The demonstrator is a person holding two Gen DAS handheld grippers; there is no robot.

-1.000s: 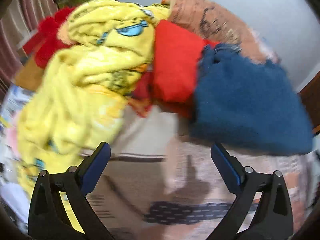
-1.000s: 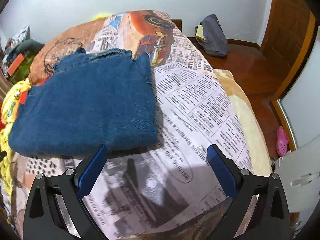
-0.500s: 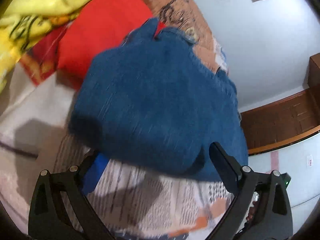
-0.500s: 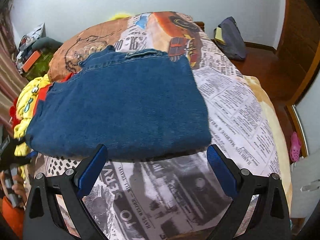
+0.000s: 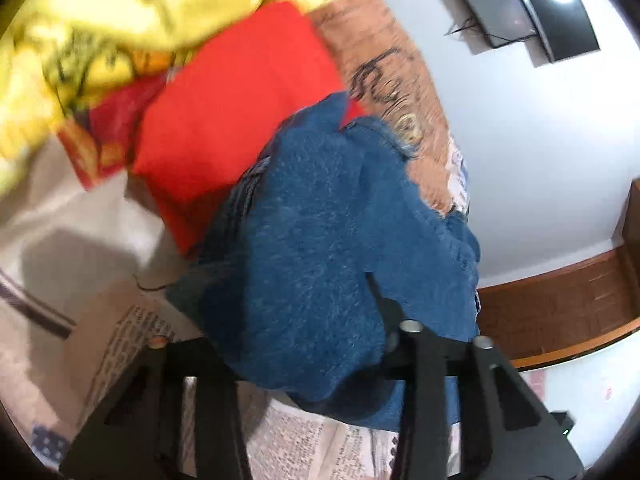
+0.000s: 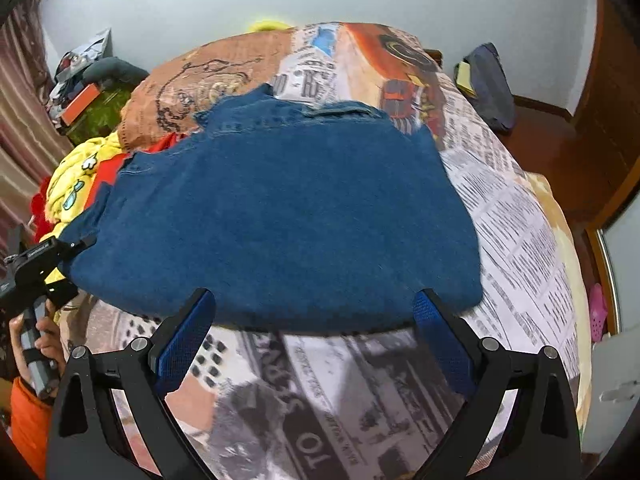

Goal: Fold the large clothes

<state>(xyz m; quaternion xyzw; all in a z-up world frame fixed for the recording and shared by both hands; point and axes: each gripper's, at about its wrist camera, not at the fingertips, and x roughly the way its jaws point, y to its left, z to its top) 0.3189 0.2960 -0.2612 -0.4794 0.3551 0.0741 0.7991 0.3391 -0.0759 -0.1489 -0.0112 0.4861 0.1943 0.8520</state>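
Lying folded across the middle of the bed (image 6: 516, 216), the blue denim garment (image 6: 280, 216) rests on a newspaper-print bedspread (image 6: 328, 392), its collar end toward the far wall. At its left edge sit a red cloth (image 5: 240, 112) and a yellow cartoon-print blanket (image 5: 120, 12), both bunched against the denim, with an orange-brown printed part of the bedspread beyond them.

The left tongs (image 5: 304, 360) are at the garment's near left corner. Their jaws are closing, and a thick fold of the denim bulges up between the two arms; the pads themselves are hidden under the fabric and the view is blurred, so they seem to be pressing on it, though I cannot be sure. From the right wrist view, the same tool (image 6: 44, 264) appears at the denim's left edge, held by a hand (image 6: 36, 344) with an orange sleeve below it.

The right tongs (image 6: 316, 336) stand wide, with nothing between the blue pads. They hang just above the garment's near edge, which runs across between the two fingertips, over the bedspread.

A dark bag (image 6: 488, 84) lies on the wooden floor beyond the bed's far right corner.
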